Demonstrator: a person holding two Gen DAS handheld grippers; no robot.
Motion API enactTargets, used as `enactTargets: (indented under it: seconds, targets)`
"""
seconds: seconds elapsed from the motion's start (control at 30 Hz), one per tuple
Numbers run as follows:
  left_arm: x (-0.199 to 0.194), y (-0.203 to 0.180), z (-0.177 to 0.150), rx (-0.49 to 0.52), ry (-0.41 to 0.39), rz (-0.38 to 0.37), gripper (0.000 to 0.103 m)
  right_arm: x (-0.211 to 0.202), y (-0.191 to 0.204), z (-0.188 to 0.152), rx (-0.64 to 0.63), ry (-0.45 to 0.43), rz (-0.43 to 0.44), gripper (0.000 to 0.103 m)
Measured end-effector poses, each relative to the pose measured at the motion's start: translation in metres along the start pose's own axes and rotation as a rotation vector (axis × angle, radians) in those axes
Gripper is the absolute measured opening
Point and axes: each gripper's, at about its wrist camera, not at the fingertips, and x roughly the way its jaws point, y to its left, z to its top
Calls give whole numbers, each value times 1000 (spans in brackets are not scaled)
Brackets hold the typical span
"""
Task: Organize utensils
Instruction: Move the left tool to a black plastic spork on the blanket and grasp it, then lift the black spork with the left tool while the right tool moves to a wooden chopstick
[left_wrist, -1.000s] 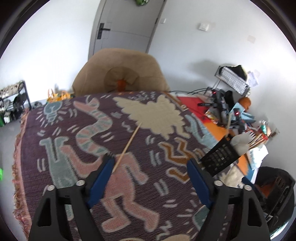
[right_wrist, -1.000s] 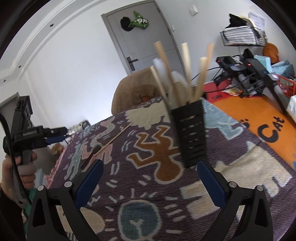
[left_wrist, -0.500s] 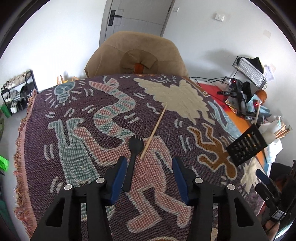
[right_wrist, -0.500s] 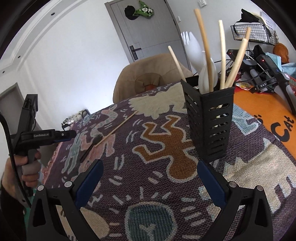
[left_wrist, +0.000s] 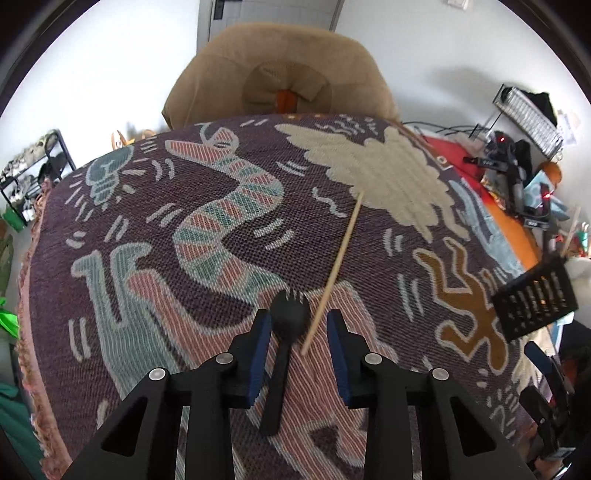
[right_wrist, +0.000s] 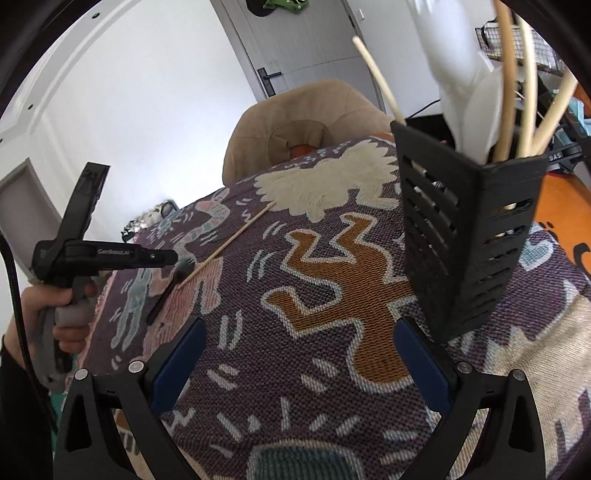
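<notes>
A black spork (left_wrist: 285, 332) lies on the patterned cloth, its head between my left gripper's (left_wrist: 297, 325) blue pads, which stand open around it without touching. A wooden chopstick (left_wrist: 337, 266) lies just right of the spork, its near end also between the pads. In the right wrist view the spork (right_wrist: 173, 286) and chopstick (right_wrist: 225, 245) lie at the left, under the left gripper (right_wrist: 166, 256). The black slotted utensil holder (right_wrist: 469, 236) with chopsticks and white utensils stands just beyond my right gripper (right_wrist: 299, 354), which is open and empty. The holder also shows in the left wrist view (left_wrist: 535, 295).
The table carries a purple figured cloth (left_wrist: 184, 221). A tan chair (left_wrist: 280, 77) stands at its far edge. An orange mat with cables and clutter (left_wrist: 517, 177) lies at the right. A shoe rack (left_wrist: 33, 173) stands at the left by the wall.
My left gripper has come down and forward over the spork and narrowed its jaws around the spork's head. My right gripper has moved closer to the utensil holder.
</notes>
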Motion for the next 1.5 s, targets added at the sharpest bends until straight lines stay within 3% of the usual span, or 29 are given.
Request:
enactTargets:
  seconds: [0.27,0.63,0.97,1.03,1.1,1.3,1.5]
  targets:
    - [29,-1,14,48,92,89,33,3,-5,2,16,-11,0,102]
    - [48,-6,22,97,181,128,32,-4,-11,-3,41,-11,6,102]
    - [0,4,12,57,69,80,32,9,20,6,-2,19,77,101]
    - [-14,9,10,36,36,65,32,17,31,10,-16,33,98,96]
    - [-26,12,7,21,-2,47,32,31,42,12,-22,66,119,82]
    - [-59,29,0,-30,-102,22,32,68,64,17,-21,123,121,67]
    - [-85,46,-14,-62,-168,25,32,102,92,30,-63,157,61,67]
